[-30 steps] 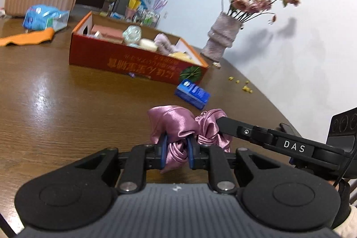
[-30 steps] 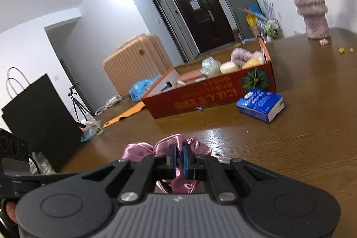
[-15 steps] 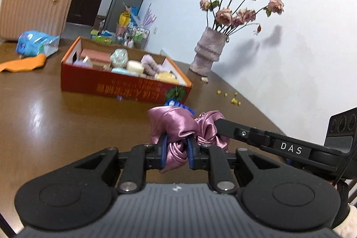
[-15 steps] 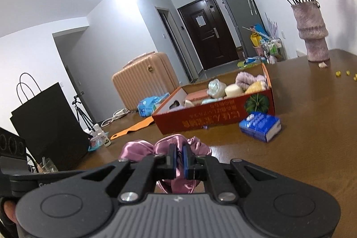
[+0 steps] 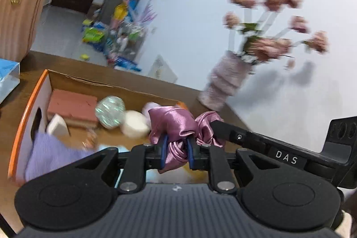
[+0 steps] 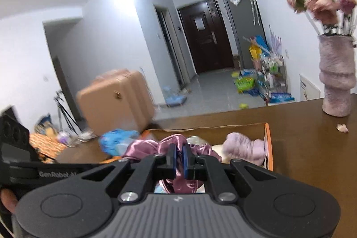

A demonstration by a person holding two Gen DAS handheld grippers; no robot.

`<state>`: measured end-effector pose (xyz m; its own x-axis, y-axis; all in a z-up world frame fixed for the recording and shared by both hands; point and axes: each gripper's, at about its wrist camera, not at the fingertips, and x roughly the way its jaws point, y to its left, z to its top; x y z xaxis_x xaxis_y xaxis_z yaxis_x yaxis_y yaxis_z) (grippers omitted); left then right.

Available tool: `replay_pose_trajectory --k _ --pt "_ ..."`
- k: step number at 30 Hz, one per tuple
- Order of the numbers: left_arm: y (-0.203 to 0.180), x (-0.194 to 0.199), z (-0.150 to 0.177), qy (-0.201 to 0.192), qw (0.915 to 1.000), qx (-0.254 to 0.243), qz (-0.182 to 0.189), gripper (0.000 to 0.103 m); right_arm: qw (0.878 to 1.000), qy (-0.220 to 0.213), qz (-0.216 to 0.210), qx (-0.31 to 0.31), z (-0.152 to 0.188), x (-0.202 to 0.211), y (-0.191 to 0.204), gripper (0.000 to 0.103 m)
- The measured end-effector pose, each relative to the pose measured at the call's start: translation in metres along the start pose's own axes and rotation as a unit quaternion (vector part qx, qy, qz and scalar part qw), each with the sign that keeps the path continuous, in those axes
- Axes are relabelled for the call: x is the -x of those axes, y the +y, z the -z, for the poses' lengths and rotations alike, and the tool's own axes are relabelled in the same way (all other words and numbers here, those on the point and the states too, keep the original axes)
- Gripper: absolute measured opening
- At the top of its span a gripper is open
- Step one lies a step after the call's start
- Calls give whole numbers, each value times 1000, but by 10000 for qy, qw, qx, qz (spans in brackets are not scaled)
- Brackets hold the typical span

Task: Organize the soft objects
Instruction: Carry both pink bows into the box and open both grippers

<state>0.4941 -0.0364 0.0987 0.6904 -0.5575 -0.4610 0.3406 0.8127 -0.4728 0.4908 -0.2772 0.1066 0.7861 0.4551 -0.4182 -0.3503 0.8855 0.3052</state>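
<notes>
A pink satin scrunchie is pinched by both grippers at once. My left gripper is shut on its left part and my right gripper is shut on its right part. Both hold it in the air over an open red-and-orange cardboard box. The box holds a lilac cloth, a pink block, a shiny ball, a cream round piece and a lilac fluffy item. The right gripper's arm shows in the left wrist view.
A vase of dried pink flowers stands on the brown table right of the box. A blue packet lies left of the box. A pink suitcase stands beyond the table.
Both grippers carried the scrunchie up from the table and forward to above the box. The blue pack that lay in front of the box is out of sight.
</notes>
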Motion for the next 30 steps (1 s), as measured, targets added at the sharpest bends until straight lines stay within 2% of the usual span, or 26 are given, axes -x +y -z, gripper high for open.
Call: replay_pose_trajectory --k 5,8,11,15,19,21,22,23,27,30 --pt "52 -69 -17 712 9970 189 -257 18 9956 879 287 177 -20 -100 -12 6" --pt "73 -91 -18 1121 9913 34 -686 19 9879 1500 301 245 -13 -148 -11 6" --pt "92 -95 -17 1368 9851 125 -1034 27 9820 1876 133 171 1 -172 -6 7" --pt "104 -91 -17 1348 9847 237 -1077 34 9803 1965 113 155 6 -185 -4 10" --pt "99 -89 -19 1382 9829 139 -1213 50 9792 2025 146 60 4 -185 -5 13" --pt "89 -84 -20 1324 9823 19 -1321 52 9804 1955 241 96 0 -177 -2 24" --pt "83 -77 -21 1277 9831 -21 -1311 52 9815 1891 274 97 -5 -169 0 34" --pt "78 -68 -23 1223 9841 -58 -1286 52 9826 1835 248 102 -9 -160 1 37" --pt "52 -25 -34 884 9887 -210 -1196 56 9872 1541 328 234 -28 -113 12 35" --pt "27 8 -39 711 9886 -419 -1256 56 9897 1337 405 323 -40 -73 22 36"
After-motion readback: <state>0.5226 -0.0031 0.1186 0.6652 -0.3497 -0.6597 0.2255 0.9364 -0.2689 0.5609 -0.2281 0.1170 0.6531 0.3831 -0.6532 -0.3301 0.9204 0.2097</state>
